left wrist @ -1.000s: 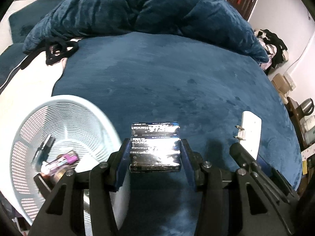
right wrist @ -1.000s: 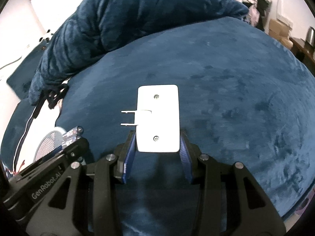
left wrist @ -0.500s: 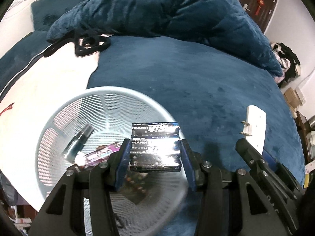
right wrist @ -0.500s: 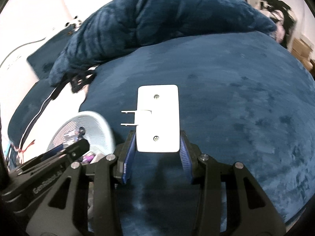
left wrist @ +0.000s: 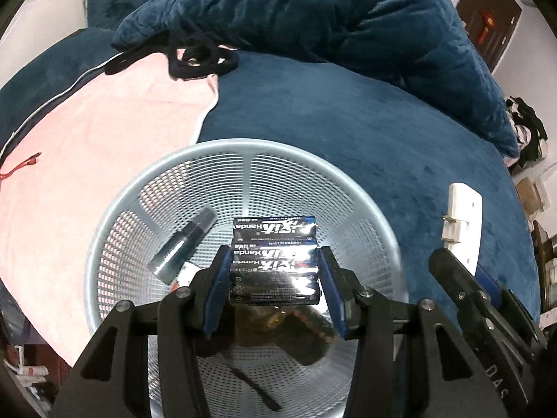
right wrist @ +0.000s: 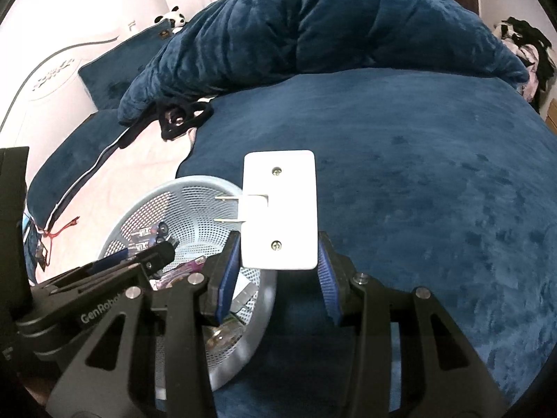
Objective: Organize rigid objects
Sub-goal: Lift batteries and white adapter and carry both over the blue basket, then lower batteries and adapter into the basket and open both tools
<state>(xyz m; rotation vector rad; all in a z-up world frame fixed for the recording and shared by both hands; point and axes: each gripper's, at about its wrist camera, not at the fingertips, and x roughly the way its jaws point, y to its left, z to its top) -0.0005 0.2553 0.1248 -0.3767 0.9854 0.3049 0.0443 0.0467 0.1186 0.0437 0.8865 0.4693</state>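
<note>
A: Now, left wrist view: what am I holding?

B: My left gripper (left wrist: pixel 275 280) is clamped on a shrink-wrapped pack of batteries (left wrist: pixel 275 261), blue pads pressing both ends of the pack. It hangs above the open mouth of the pale blue mesh basket (left wrist: pixel 115 216), apart from the contents below.

A: Contents of the basket?

B: A silver cylinder (left wrist: pixel 182 245) leans against the far-left wall; darker items lie at the bottom, too blurred for me to name.

A: Right wrist view?

B: My right gripper (right wrist: pixel 278 261) grips a white plug adapter (right wrist: pixel 280 209) by its near end, two metal prongs (right wrist: pixel 228 209) pointing left. The adapter is held over the blue blanket (right wrist: pixel 435 209), just right of the basket rim (right wrist: pixel 195 181). The left gripper's black body (right wrist: pixel 104 285) enters from the near left, over the basket.

A: Surroundings?

B: A rumpled blue duvet (left wrist: pixel 313 17) lies far, a pink sheet (left wrist: pixel 87 139) left, with a black cord (left wrist: pixel 198 59) between them.
</note>
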